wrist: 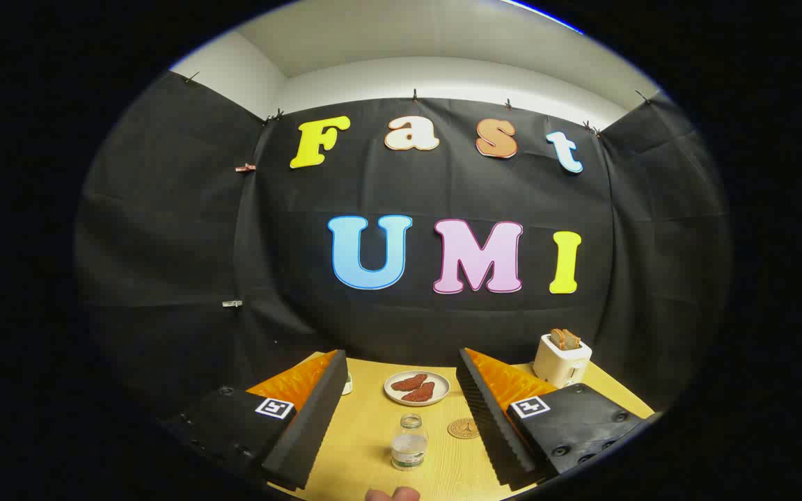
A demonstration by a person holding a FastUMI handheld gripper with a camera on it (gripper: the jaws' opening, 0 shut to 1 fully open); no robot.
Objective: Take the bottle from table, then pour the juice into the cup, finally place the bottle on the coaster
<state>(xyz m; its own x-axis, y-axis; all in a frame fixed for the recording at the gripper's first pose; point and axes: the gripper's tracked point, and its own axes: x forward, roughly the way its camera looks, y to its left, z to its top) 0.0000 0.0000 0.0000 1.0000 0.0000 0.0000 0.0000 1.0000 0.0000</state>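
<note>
Between the wide-open, empty gripper (401, 417) fingers, one bottle (409, 442), one coaster (463, 428), one plate (417, 388), one toaster (562, 358)

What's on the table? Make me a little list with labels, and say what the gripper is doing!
table: light wooden top
bottle: clear, no cap, upright, between the fingers
coaster: round, brown, just right of the bottle
plate: white, beyond the bottle, holding two reddish-brown food pieces
toaster: white, bread in its slot, far right
cup: partly hidden behind one finger
gripper: open, touching nothing
task stage: bottle not yet grasped
</note>
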